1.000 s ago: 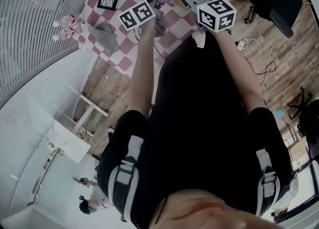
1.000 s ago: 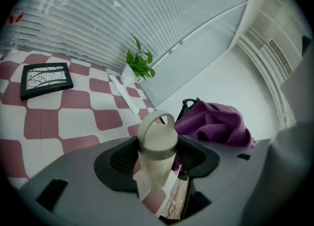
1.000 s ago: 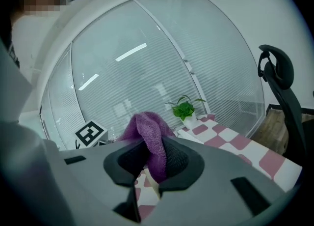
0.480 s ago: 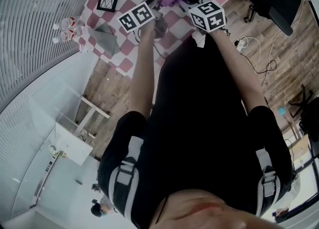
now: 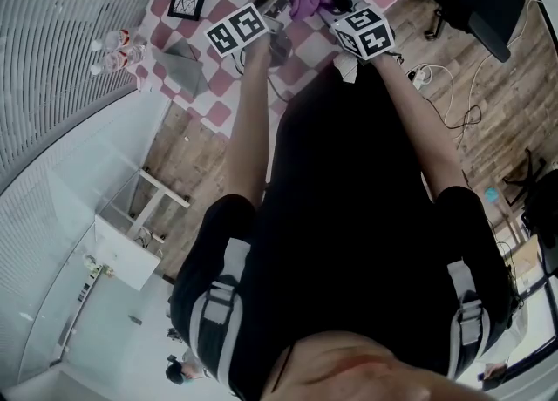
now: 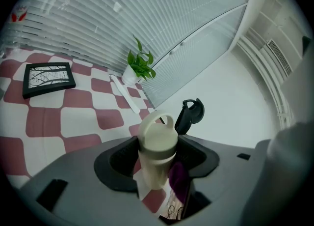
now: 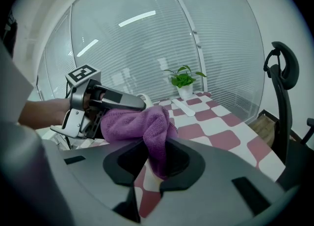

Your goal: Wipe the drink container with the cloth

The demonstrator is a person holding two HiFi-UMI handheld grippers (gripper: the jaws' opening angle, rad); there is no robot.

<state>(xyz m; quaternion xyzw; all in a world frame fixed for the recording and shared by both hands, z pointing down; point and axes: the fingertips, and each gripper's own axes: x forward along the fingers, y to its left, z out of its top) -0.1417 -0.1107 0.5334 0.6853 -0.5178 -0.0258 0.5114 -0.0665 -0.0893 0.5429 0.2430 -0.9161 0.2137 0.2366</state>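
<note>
While the cream, matt plastic drink container (image 6: 157,151), cylindrical with a rounded lid and loop handle, is clamped roughly upright between the jaws of the left gripper (image 6: 156,173), it is kept over the red-and-white chequered tabletop (image 6: 44,122). A fluffy purple terry cloth (image 7: 142,124) is pinched in a bunched fold by the closed jaws of the right gripper (image 7: 158,163) and is pressed against the container's lower side at about four o'clock in the left gripper view. Both forearms are stretched forward toward twelve o'clock in the head view, with the grippers tipped downward and close together. Open tabletop is left toward nine o'clock, where a black rectangular picture frame (image 6: 48,78) lies at ten o'clock. The table edge and a black office chair (image 7: 280,72) are seen at three o'clock in the right gripper view.
</note>
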